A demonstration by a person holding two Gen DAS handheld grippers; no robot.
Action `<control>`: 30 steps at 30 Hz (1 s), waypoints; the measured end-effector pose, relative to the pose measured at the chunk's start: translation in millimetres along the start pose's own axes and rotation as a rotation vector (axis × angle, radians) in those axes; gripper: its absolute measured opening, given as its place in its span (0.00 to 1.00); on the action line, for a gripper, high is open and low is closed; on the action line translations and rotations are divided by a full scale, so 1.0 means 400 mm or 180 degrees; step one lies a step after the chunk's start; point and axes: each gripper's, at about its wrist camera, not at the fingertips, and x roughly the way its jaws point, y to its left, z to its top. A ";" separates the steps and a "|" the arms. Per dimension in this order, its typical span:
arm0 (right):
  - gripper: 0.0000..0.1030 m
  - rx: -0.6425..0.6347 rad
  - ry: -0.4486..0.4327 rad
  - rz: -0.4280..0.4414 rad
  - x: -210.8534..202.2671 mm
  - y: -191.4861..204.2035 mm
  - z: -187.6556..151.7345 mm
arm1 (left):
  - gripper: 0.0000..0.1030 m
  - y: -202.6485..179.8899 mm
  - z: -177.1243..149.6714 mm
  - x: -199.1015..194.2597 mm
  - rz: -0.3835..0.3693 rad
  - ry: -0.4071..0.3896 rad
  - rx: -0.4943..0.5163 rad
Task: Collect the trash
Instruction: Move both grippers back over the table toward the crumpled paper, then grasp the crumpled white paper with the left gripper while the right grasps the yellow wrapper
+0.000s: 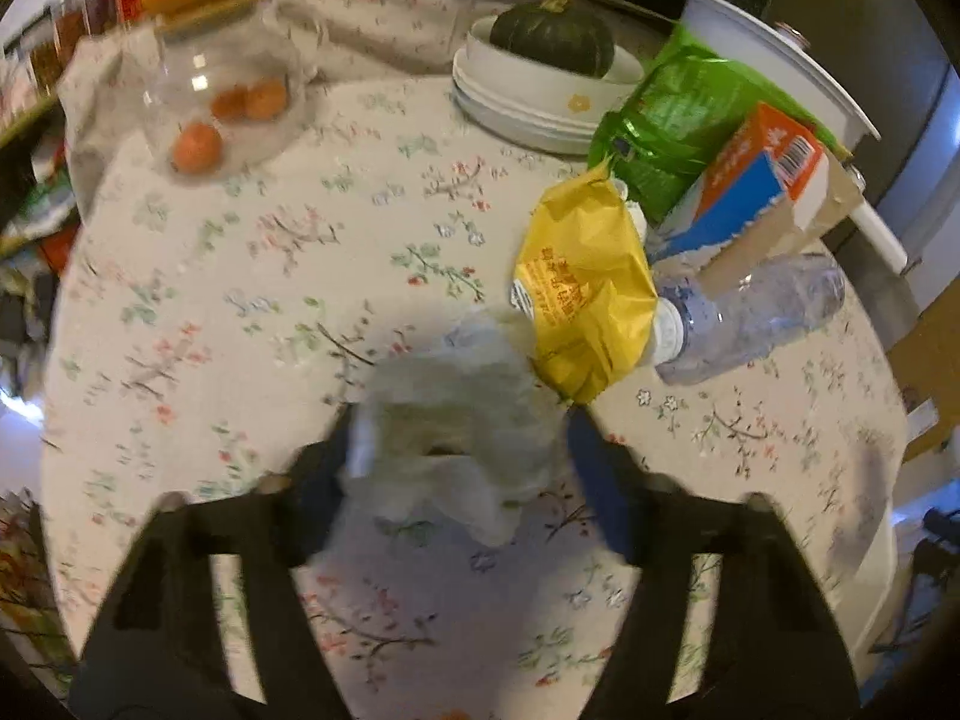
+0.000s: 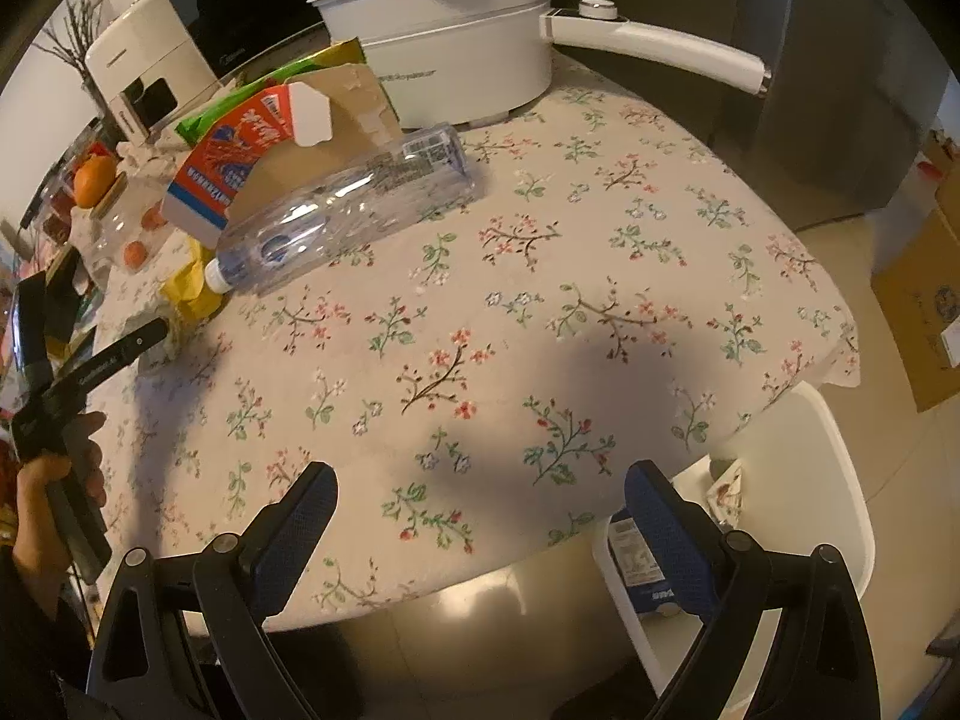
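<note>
A crumpled white tissue (image 1: 456,438) lies on the floral tablecloth (image 1: 240,300), and my left gripper (image 1: 459,426) has both blue pads against its sides. Just beyond it are a yellow wrapper (image 1: 582,300), a clear plastic bottle (image 1: 756,318) on its side, a torn blue and orange carton (image 1: 750,192) and a green bag (image 1: 672,120). The right wrist view shows the same bottle (image 2: 348,204), carton (image 2: 240,162) and yellow wrapper (image 2: 189,288) at the far left. My right gripper (image 2: 480,516) hangs open over the table's near edge, nothing between its fingers.
A white pot (image 2: 456,42) with a long handle stands at the back. Stacked white bowls (image 1: 528,108) carry a dark green squash (image 1: 552,36). A glass jar (image 1: 222,102) holds small oranges. A white chair (image 2: 798,480) with some packaging on it stands off the table's edge.
</note>
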 end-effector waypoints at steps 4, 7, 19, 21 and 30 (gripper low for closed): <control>0.95 0.0006 -0.0088 0.0025 0.000 0.008 0.007 | 0.45 -0.008 -0.002 0.007 -0.0077 0.0090 -0.0013; 0.95 0.0029 -0.0188 0.0088 -0.005 0.025 0.012 | 0.43 -0.011 -0.004 -0.010 -0.0018 0.0094 0.0088; 0.84 -0.0264 -0.0744 0.0455 0.011 0.278 0.035 | 0.42 0.105 -0.040 -0.222 -0.0450 0.0022 -0.0426; 0.79 -0.0286 -0.0756 0.0566 0.043 0.328 0.029 | 0.42 0.121 -0.047 -0.256 -0.0416 -0.0055 -0.0417; 0.64 -0.0157 -0.0604 0.0925 0.215 0.517 0.046 | 0.42 0.189 -0.028 -0.354 -0.0118 -0.0481 -0.0315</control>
